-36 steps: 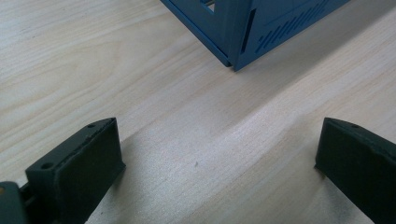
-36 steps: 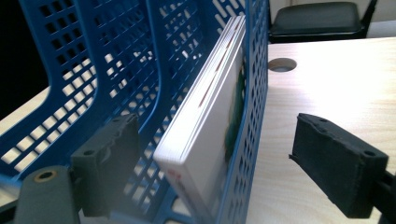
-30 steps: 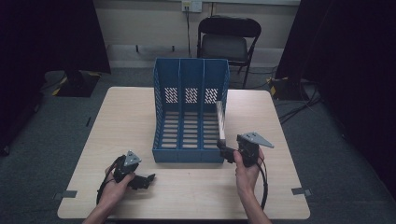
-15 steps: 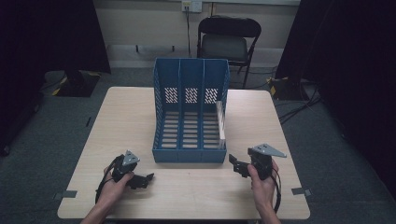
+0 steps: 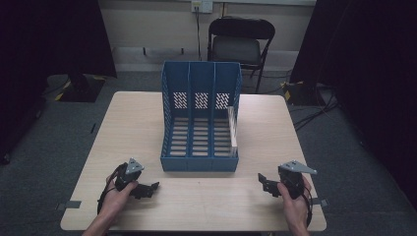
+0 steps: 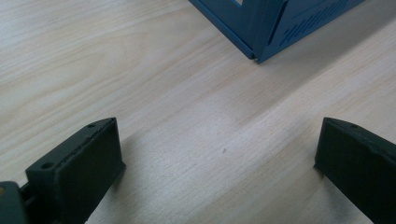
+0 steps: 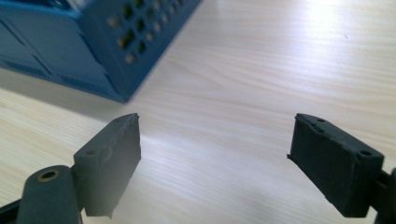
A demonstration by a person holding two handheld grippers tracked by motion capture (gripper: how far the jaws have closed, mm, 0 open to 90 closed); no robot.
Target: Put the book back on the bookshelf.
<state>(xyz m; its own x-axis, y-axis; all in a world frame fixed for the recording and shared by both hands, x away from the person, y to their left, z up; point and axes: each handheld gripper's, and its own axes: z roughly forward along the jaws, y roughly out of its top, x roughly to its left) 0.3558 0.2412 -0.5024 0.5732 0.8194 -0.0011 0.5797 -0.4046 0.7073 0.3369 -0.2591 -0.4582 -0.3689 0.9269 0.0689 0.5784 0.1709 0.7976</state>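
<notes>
From the high view we see our right gripper [image 5: 264,183] pulled back from the blue file rack [image 5: 200,120] to the table's [image 5: 137,118] near edge; a pale sheet [image 5: 232,129] stands in its rightmost slot (placement apparently finished). Each gripper view shows jaws spread wide, empty, left gripper [image 6: 219,154] included.

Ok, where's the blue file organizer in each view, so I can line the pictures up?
High view: the blue file organizer stands mid-table, ahead of both grippers.
Left gripper view: its near corner shows at the top, right of centre.
Right gripper view: its perforated side wall and corner show at the upper left.
Shared landmark: the organizer's front bottom edge, resting on the light wood table.
</notes>
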